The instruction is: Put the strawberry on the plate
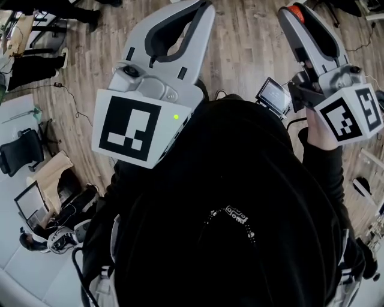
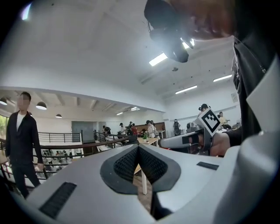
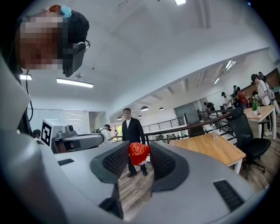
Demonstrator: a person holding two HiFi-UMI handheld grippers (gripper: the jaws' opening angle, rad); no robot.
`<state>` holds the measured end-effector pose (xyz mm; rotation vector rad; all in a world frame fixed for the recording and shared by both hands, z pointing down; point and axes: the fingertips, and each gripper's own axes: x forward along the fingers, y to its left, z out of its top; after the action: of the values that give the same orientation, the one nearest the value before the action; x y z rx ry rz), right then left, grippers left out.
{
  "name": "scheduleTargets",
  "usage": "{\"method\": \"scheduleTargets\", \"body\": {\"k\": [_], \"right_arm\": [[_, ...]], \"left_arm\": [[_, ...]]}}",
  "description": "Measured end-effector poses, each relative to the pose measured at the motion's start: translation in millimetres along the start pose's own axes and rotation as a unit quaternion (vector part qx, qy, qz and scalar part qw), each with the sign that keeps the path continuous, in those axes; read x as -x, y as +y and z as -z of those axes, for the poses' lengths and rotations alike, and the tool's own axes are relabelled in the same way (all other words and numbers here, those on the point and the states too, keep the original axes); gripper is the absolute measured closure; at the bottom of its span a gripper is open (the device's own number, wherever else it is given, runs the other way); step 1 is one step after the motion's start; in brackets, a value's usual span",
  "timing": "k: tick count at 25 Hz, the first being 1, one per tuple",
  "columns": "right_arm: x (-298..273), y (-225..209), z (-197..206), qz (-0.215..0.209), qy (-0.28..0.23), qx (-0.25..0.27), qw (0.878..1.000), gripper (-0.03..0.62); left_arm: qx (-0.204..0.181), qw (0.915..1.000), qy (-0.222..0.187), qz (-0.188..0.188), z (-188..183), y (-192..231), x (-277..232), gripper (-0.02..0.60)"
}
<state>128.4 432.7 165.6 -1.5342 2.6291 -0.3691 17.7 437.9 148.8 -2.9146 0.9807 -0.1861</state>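
A red strawberry (image 3: 138, 153) is pinched between the black pads of my right gripper (image 3: 139, 158), which is shut on it. In the head view the same strawberry (image 1: 295, 9) shows as a red spot at the tip of the right gripper (image 1: 293, 14), held up at the top right. My left gripper (image 2: 138, 149) is shut with its pads touching at the tip and nothing between them; it shows in the head view as the left gripper (image 1: 195, 12), raised at the upper left. Both grippers point out across the room. No plate is in any view.
The person's black-clothed body (image 1: 228, 204) fills the lower head view above a wooden floor (image 1: 252, 48). Ahead of the right gripper are a wooden table (image 3: 210, 146), a black office chair (image 3: 249, 131), a railing and a standing person in a dark suit (image 3: 131, 129). Another person (image 2: 22, 144) stands to the left.
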Motion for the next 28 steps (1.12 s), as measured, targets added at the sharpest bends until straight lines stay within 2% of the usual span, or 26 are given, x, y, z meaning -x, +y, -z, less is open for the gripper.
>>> {"method": "scheduleTargets", "body": {"k": [5,12,14,19,28], "right_arm": [[-0.1,-16.6,0.4,0.017,0.003,-0.008,1.000,0.437],[-5.1,-35.6,-4.9,0.039,0.003,-0.010,0.999,0.437],[-8.0,-39.7,-3.4,0.042,0.004,-0.013,0.999,0.437],[-19.1,-48.9,-8.1,0.051,0.002,-0.008,0.999,0.437],[-60.5,-68.4,-9.7,0.062,0.000,-0.005,0.998,0.437]], "left_arm": [[0.024,0.9992,-0.012,0.028,-1.0,-2.0,-27.1,0.584],[0.031,0.9975,-0.009,0.063,1.2,-1.9,-52.9,0.583],[0.039,0.9970,-0.005,0.066,3.6,3.3,-59.0,0.583],[0.055,0.9943,-0.031,0.086,0.8,17.2,-71.9,0.583],[0.066,0.9892,-0.040,0.125,5.9,53.5,-101.5,0.583]]}}
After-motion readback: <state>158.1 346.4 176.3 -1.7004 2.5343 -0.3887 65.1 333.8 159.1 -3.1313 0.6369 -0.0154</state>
